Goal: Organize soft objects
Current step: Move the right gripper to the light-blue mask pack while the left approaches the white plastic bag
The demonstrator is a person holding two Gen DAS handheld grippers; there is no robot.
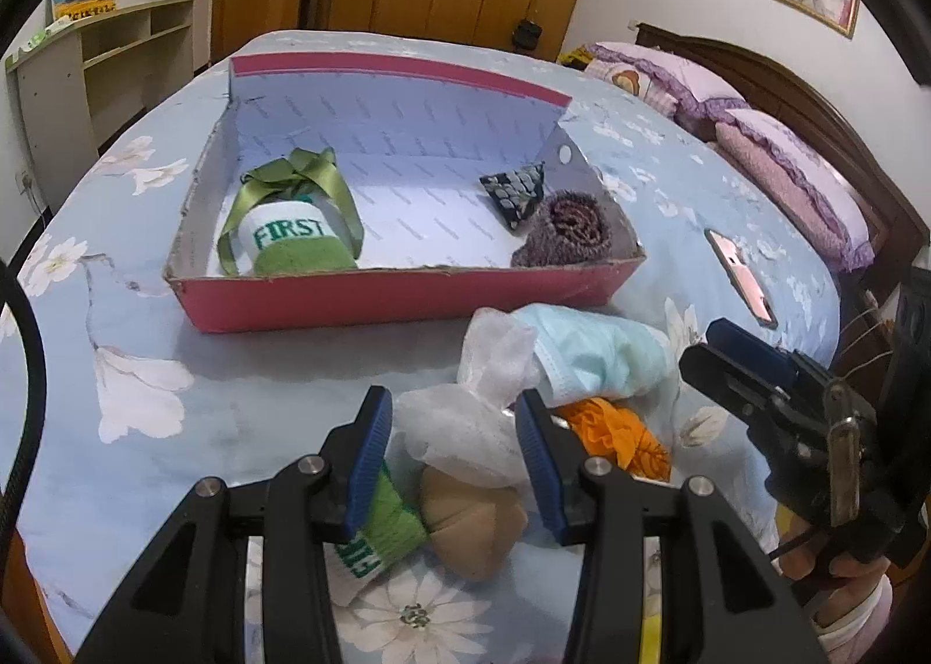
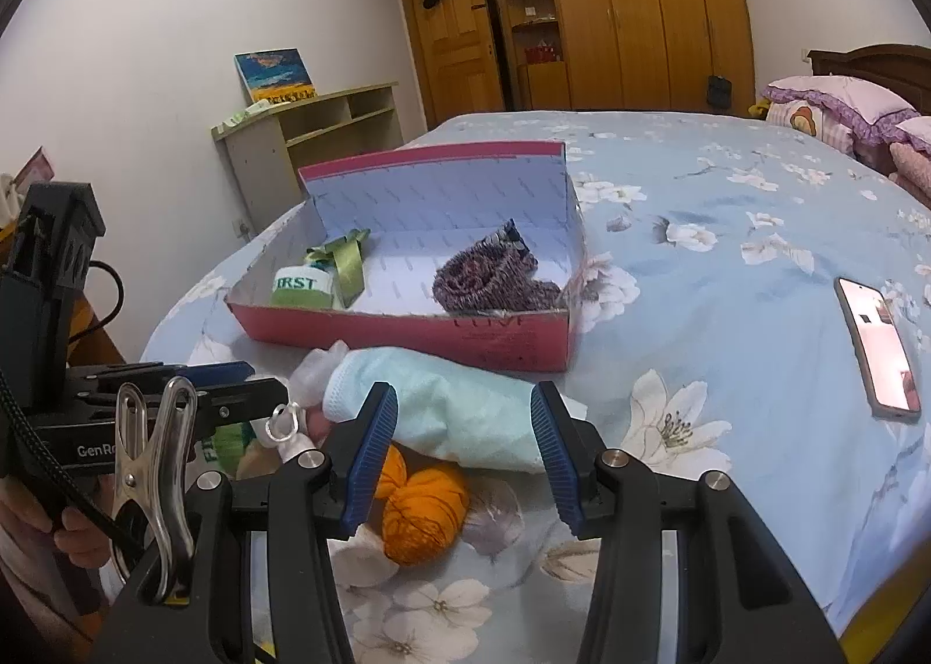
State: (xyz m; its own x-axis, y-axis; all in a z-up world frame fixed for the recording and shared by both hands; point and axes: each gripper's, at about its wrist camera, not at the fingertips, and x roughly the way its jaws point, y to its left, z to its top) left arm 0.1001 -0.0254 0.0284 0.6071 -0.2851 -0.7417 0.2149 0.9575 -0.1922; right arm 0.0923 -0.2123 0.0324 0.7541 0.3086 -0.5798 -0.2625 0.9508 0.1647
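Observation:
A pile of soft things lies on the bed in front of a pink box [image 1: 407, 297]. My left gripper [image 1: 457, 454] hangs open over it, with white mesh cloth [image 1: 459, 431] and a tan cushion [image 1: 474, 518] in the gap between its fingers and a green "FIRST" sock [image 1: 378, 533] under its left finger. My right gripper [image 2: 462, 451] is open just above a light blue cloth [image 2: 459, 414] and an orange bundle [image 2: 425, 512]. Each gripper shows at the edge of the other's view: the right gripper [image 1: 707, 352], the left gripper [image 2: 262, 382]. Neither holds anything.
Inside the box lie a green-ribboned "FIRST" sock [image 1: 291, 239], a patterned pouch [image 1: 518, 192] and a purple knit roll [image 1: 570, 233]. A phone [image 2: 878, 350] lies on the floral bedsheet to the right. Pillows [image 1: 785, 169] sit at the headboard; a shelf and wardrobe stand behind.

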